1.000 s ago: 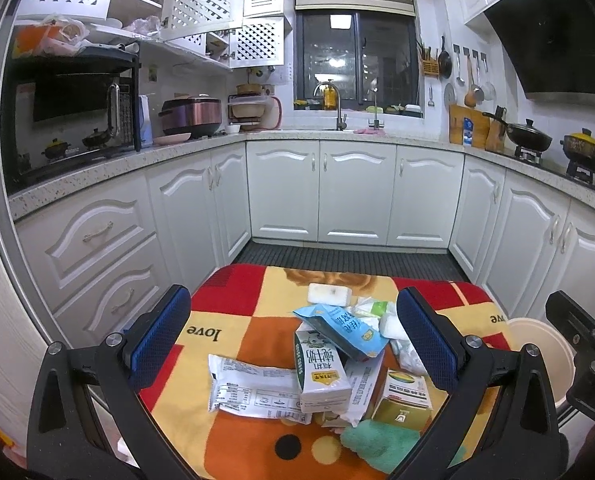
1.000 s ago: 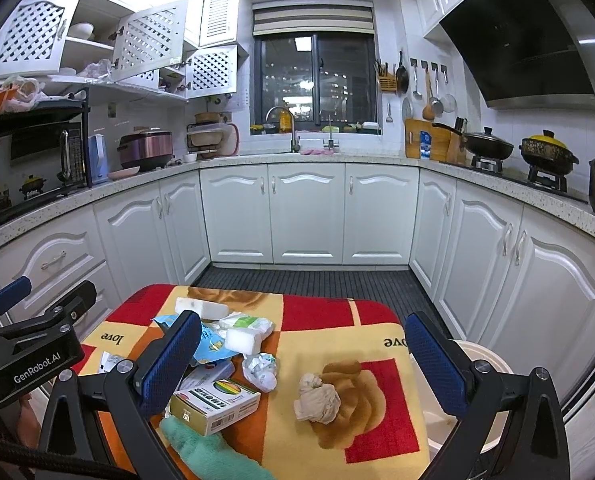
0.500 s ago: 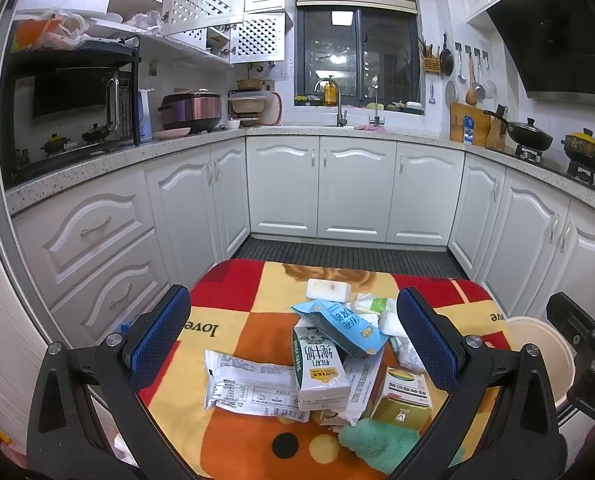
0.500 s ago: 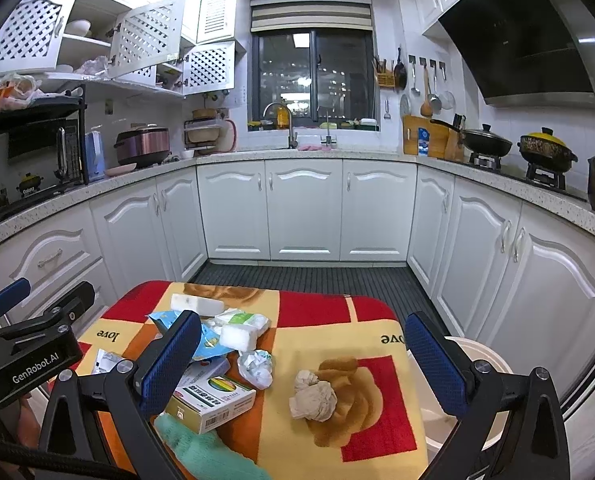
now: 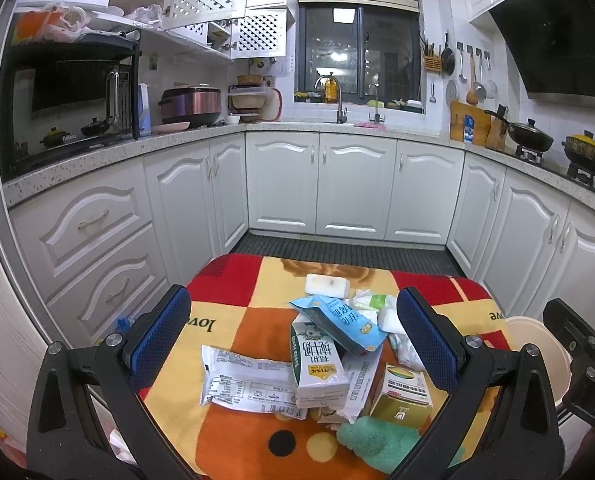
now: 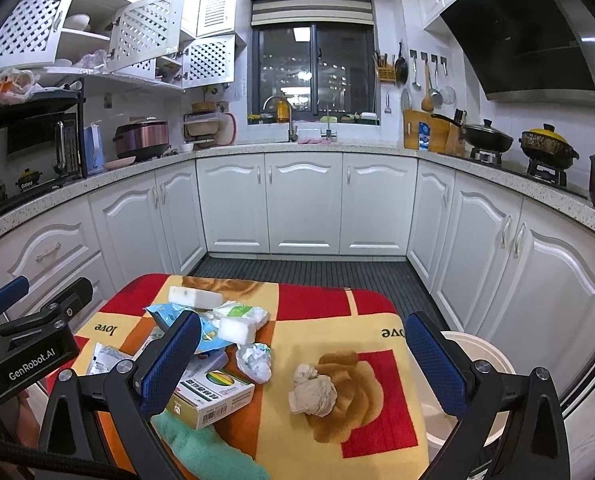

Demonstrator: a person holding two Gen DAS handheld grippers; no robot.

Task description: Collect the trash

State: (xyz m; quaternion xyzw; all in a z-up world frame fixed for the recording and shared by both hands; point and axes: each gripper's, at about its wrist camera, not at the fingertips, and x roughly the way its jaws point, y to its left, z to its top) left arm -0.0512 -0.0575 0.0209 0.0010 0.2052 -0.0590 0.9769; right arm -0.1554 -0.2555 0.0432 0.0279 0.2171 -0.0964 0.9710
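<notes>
Trash lies on a table under a red, orange and yellow cloth (image 5: 253,300). In the left wrist view: a milk carton (image 5: 317,364), a blue packet (image 5: 337,322), a white wrapper (image 5: 249,384), a small green-and-gold box (image 5: 403,396) and a white bar (image 5: 327,286). In the right wrist view: a crumpled brown paper ball (image 6: 313,390), a crumpled white wrapper (image 6: 255,362) and a box (image 6: 211,396). My left gripper (image 5: 293,338) is open above the carton pile. My right gripper (image 6: 301,356) is open above the paper ball. Both are empty.
A cream bin (image 6: 469,364) stands on the floor at the table's right edge; it also shows in the left wrist view (image 5: 537,344). A green cloth (image 5: 377,442) lies at the near edge. White kitchen cabinets (image 5: 349,188) ring the room.
Both grippers have lifted and drawn back slightly; the table and trash sit a little lower in view. Nothing was taken hold of.
</notes>
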